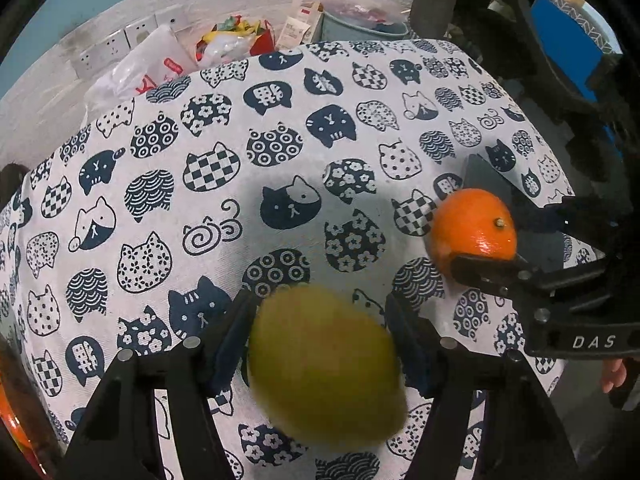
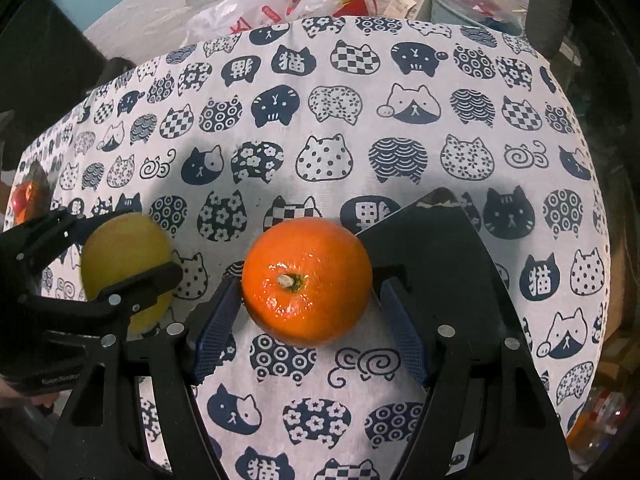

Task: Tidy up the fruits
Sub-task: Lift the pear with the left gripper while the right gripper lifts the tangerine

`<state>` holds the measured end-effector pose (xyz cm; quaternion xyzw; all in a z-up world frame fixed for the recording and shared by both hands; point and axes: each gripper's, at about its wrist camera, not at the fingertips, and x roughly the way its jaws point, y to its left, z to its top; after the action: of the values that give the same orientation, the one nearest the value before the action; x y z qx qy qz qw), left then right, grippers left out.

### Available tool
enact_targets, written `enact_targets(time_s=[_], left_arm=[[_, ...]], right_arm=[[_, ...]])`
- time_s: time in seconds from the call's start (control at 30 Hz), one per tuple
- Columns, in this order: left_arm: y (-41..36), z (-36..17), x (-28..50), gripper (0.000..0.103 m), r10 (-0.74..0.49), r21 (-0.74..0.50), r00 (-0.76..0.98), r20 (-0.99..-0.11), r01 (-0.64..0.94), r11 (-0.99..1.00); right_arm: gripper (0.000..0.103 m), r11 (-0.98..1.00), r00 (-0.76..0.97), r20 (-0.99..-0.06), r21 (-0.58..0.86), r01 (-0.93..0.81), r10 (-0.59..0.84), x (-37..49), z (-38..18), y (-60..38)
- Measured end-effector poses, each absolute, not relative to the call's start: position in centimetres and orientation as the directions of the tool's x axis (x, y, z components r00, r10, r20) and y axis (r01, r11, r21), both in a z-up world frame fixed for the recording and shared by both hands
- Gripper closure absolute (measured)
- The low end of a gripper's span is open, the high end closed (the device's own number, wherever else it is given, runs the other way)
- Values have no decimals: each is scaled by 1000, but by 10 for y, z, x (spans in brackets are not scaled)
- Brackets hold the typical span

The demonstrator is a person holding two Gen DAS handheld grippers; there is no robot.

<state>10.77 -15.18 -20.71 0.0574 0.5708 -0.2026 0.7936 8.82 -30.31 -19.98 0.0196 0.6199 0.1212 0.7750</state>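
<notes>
My left gripper point(image 1: 320, 320) is shut on a yellow-green lemon point(image 1: 324, 364), held above the cat-print tablecloth point(image 1: 240, 160); the lemon is blurred. My right gripper point(image 2: 308, 292) is shut on an orange point(image 2: 306, 280), stem end towards the camera. The orange also shows in the left wrist view point(image 1: 474, 226) at the right, between the right gripper's fingers point(image 1: 484, 270). The lemon shows in the right wrist view point(image 2: 124, 264) at the left, in the left gripper's fingers point(image 2: 140, 284).
A dark flat slab point(image 2: 440, 248) lies on the cloth under the right gripper. Red-orange fruit point(image 2: 24, 200) sits at the table's left edge. Plastic bags point(image 1: 148, 68), packets and a grey bin point(image 1: 360, 28) stand behind the table by wall sockets.
</notes>
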Motion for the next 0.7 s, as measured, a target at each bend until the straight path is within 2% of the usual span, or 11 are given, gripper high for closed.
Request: enact_targets(time_s=[0.33, 0.37, 0.7], left_arm=[[-148, -213, 111, 29, -286, -186, 244, -927, 365, 912], [-147, -213, 111, 29, -291, -193, 241, -926, 361, 913], [-142, -212, 104, 29, -333, -253, 203, -921, 339, 906]], right_arm=[[32, 967, 209, -961, 134, -217, 180, 95, -211, -291], [35, 967, 213, -962, 120, -224, 169, 95, -211, -290], [38, 966, 236, -963, 72, -249, 133, 94, -212, -282]])
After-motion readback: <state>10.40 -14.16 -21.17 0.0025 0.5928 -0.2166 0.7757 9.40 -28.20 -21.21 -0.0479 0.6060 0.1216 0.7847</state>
